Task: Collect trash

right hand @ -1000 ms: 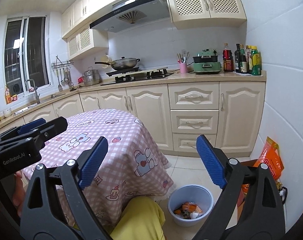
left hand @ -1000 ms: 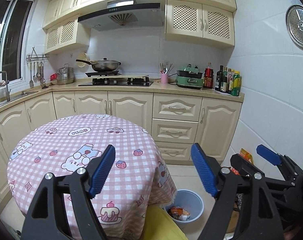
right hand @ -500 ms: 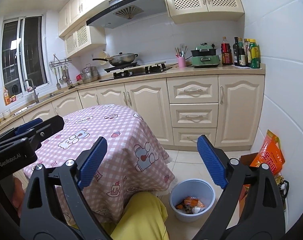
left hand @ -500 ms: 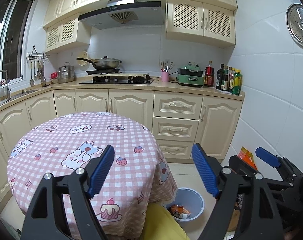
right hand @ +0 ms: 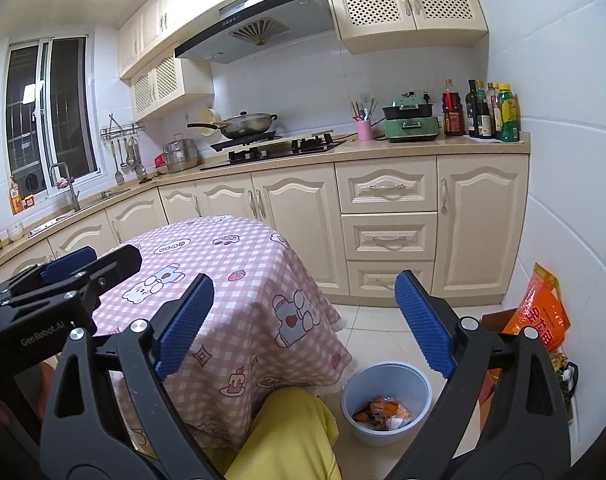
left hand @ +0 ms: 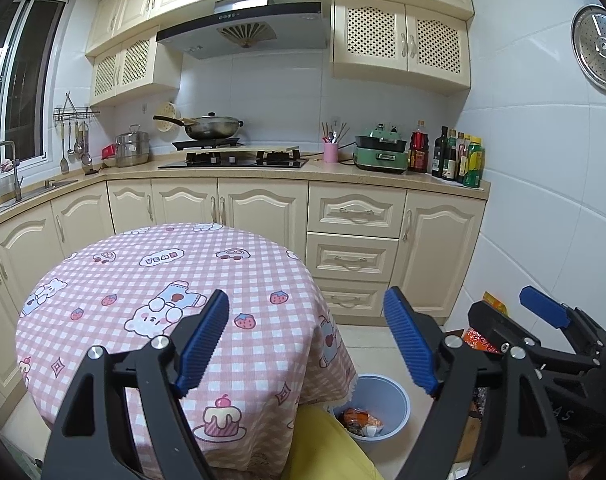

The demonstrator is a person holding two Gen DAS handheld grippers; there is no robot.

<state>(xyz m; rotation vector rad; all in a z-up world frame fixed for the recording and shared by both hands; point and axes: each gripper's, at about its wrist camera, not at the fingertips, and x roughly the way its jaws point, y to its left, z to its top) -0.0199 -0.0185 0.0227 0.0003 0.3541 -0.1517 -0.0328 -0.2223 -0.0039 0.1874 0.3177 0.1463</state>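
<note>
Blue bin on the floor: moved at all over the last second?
No. The blue bin sits at the same spot by the tablecloth hem and the floor tile seams; only the camera view drifted slightly.

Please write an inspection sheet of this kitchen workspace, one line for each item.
Surface: round table under pink checked cloth; nothing seen on top.
Job's things: blue bin on the floor beside the table, wrappers inside.
Clutter: orange bag by the right wall.
Grippers: left tool open, empty; right tool open, empty.
Cables: nothing seen near the table.
Surroundings: wok on the stove, bottles and green cooker on the counter.
</note>
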